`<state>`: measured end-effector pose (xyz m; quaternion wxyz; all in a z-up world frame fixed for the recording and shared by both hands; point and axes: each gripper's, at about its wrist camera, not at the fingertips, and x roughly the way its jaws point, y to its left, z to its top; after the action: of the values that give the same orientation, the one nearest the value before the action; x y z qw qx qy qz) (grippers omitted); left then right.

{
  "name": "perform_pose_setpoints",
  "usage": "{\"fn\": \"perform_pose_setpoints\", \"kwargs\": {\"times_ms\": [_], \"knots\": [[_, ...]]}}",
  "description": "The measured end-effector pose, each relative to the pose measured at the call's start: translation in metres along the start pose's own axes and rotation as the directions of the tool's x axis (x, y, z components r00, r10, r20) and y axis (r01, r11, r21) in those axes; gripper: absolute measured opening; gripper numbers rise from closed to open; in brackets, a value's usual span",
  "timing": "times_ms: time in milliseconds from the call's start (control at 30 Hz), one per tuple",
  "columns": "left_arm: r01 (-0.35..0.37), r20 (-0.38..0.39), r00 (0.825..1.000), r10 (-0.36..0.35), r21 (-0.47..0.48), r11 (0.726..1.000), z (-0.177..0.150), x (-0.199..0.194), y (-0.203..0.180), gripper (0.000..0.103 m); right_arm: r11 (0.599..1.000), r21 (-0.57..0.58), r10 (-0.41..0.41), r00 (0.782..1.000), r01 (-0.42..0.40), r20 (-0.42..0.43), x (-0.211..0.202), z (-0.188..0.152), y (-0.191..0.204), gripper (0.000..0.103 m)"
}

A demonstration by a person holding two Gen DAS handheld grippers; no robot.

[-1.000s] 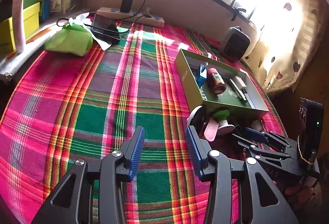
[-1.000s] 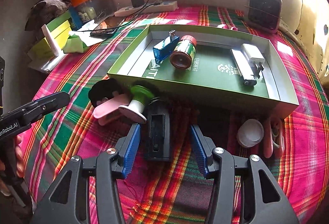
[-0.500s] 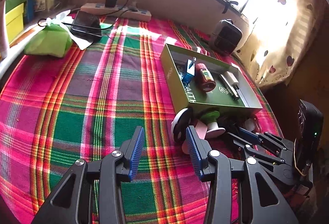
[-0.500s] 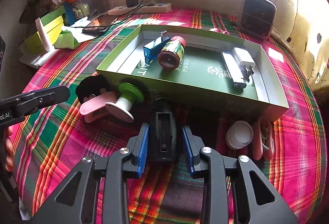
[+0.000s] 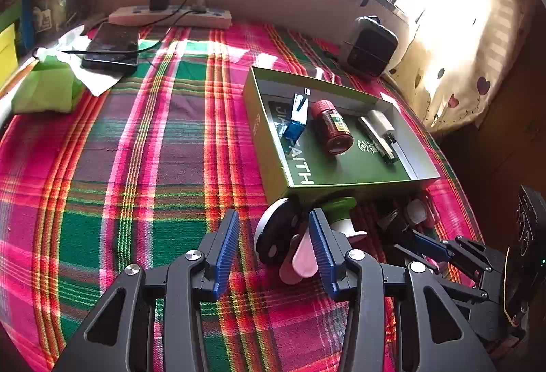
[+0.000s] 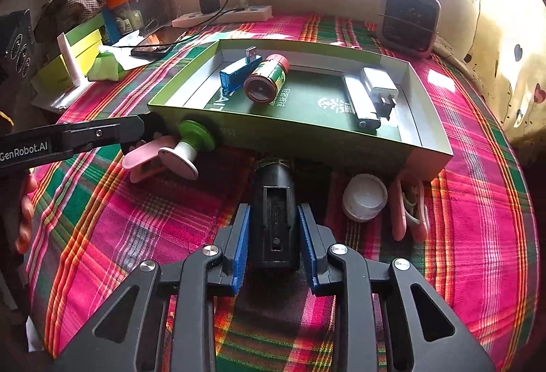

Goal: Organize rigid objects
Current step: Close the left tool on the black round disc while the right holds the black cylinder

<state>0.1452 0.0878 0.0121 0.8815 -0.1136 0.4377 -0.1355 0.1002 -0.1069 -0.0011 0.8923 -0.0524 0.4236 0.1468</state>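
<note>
An open green box [image 6: 307, 133] on the plaid cloth holds a blue USB stick [image 6: 239, 72], a red-capped bottle [image 6: 268, 78], a white plug [image 6: 378, 85] and a dark lighter [image 6: 360, 102]. My right gripper [image 6: 273, 211] is shut on a black oblong device [image 6: 274, 194] lying just in front of the box. My left gripper [image 5: 273, 225] is open, and a black round disc [image 5: 273, 232] with a pink piece [image 5: 300, 259] sits between its fingers, apart from the pads. A green-and-white knob [image 5: 341, 211] lies beside them.
A white round lid [image 6: 365, 196] and pink clips [image 6: 409, 211] lie right of the black device. A small heater [image 6: 409, 20] stands behind the box. A phone [image 5: 112, 46], a power strip [image 5: 170, 15] and a green pouch [image 5: 47, 92] sit at the far left.
The right gripper's jaws have shut on the black device. My left gripper has moved right, so the black disc and pink piece now lie between its open fingers.
</note>
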Motion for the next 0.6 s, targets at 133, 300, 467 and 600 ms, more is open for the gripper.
{"fn": "perform_pose_setpoints", "kwargs": {"times_ms": [133,300,467,600], "knots": [[0.0,-0.007,1.0,0.0,0.0,1.0,0.003,0.006,-0.002,0.042,1.0,0.002,0.006,1.0,-0.006,0.003,-0.002,-0.003,-0.004,0.029],[0.011,-0.015,1.0,-0.011,-0.021,1.0,0.004,0.012,-0.001,0.042,1.0,0.004,0.017,1.0,-0.017,0.006,-0.003,-0.003,-0.005,0.029],[0.016,-0.007,1.0,-0.016,-0.042,0.999,0.003,0.011,0.003,0.041,1.0,0.01,0.029,1.0,-0.029,0.008,-0.003,-0.003,-0.007,0.029],[0.011,0.0,1.0,-0.011,-0.051,0.999,0.002,0.008,0.005,0.027,1.0,0.01,0.029,1.0,-0.029,0.008,-0.003,-0.003,-0.007,0.029]]}}
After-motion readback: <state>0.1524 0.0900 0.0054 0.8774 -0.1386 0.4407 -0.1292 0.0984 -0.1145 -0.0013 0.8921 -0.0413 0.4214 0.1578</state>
